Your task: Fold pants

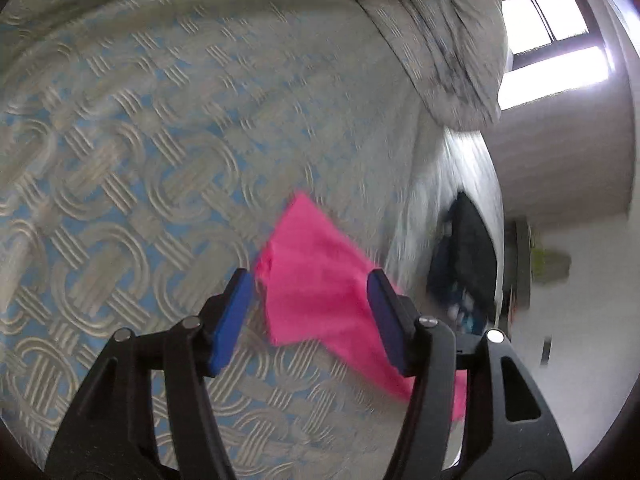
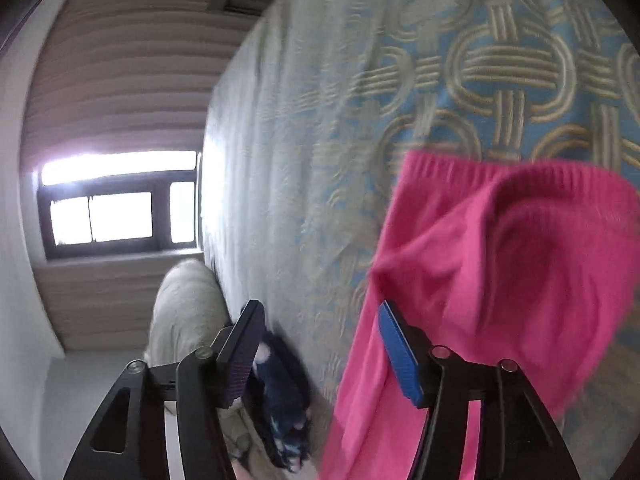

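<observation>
Pants (image 2: 500, 280) first: they're bright pink, soft knit, lying on the bed (image 1: 140, 160) close to its side edge, on top of a blue and beige bedspread with a woven ring pattern. In the right wrist view you can see the ribbed elastic waistband along the far side, and the fabric is bunched with a big rounded puff in it, so not flat. My guess is they got dropped near the edge because that's where the person can reach both ends comfortably.

The left gripper (image 1: 312, 304) is released, blue pads spread apart with a corner of pink cloth showing between them, but the pads aren't pressing on it. The picture is blurry, so I can't tell how close the fabric is to the tips.

The right gripper (image 2: 320, 356) is also released. Its right pad sits just beside or maybe brushing the edge of the pants, and the gap between the pads looks onto bare bedspread and a dark blue thing (image 2: 284, 400) down by the bed, so nothing is grasped.

With both sets of jaws spread and the cloth still lumpy, I'd say this is a between-grips moment, and smoothing it out comes before any fold.

A rumpled quilt (image 1: 440, 32) is piled at the far end, well apart from the pants.
</observation>
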